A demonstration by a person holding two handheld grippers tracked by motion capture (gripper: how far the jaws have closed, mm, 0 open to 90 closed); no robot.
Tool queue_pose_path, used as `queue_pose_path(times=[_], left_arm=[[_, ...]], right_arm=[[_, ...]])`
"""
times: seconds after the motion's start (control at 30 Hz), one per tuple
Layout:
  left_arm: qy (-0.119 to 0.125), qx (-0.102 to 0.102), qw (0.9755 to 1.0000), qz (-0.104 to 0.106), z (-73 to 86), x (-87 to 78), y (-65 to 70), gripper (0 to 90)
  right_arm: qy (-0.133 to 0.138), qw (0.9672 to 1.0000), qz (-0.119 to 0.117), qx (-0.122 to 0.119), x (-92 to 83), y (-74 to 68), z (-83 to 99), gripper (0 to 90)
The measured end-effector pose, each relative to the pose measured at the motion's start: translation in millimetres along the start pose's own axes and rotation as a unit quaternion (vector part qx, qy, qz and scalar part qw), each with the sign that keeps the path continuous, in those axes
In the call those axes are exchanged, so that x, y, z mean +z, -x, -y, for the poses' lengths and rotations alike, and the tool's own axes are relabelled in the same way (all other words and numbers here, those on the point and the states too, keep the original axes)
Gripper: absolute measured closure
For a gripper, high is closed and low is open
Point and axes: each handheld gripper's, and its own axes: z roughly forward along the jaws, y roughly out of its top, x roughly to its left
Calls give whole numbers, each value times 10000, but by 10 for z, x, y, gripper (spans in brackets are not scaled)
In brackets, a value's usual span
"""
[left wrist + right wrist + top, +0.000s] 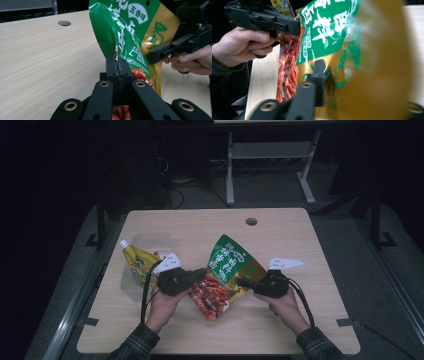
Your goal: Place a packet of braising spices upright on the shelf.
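Note:
A snack bag (227, 265), green and gold with red food printed on its lower part, is held up over the middle of the wooden table (280, 245) between both grippers. My left gripper (201, 274) is shut on the bag's left edge; in the left gripper view its jaws (117, 62) pinch the sealed seam of the bag (125, 27). My right gripper (243, 283) grips the gold right side. In the right gripper view the bag (329, 27) lies between the jaws of that gripper (332, 75) and hides the right jaw.
A yellow spouted pouch (137, 261) stands in a clear plastic container (150, 237) at the table's left. A round cable hole (251, 221) sits near the far edge. Dark floor and a desk frame (270, 150) lie beyond the table.

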Motion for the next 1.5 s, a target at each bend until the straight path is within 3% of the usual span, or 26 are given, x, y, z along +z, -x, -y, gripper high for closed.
queue_pose_path(times=[0.1,0.3,0.4,0.43,0.57,0.63,0.87,0.93,1.13,1.27,1.5], left_arm=[[-42,49,10000,-22,18,12,13,896],[-222,165,9996,-114,43,35,24,888],[-306,240,9988,-292,58,52,22,838],[-367,341,9977,-453,57,42,13,816],[-422,324,9974,-481,56,30,9,713],[-535,424,9964,-502,62,25,52,650],[-916,607,9938,-171,133,-37,177,512],[-1173,584,9914,63,228,-65,191,442],[-1497,689,9857,340,387,-126,214,357],[-1679,742,9821,422,516,-182,241,253],[-1818,737,9794,471,607,-215,283,167]], right_arm=[[-111,9999,62,-91,3,1,-44,881],[-341,9989,90,-314,-11,-5,-130,893],[-456,9978,105,-463,-31,-19,-205,895],[-541,9968,162,-567,-49,-30,-244,895],[-584,9966,108,-570,-73,-39,-272,896],[-612,9963,108,-596,-79,-51,-299,895],[-745,9950,143,-655,-109,-69,-379,896],[-777,9946,158,-676,-97,-87,-428,896],[-726,9949,183,-676,-42,-130,-522,896],[-733,9941,182,-778,97,-175,-652,897],[-783,9921,174,-961,343,-199,-901,896]])
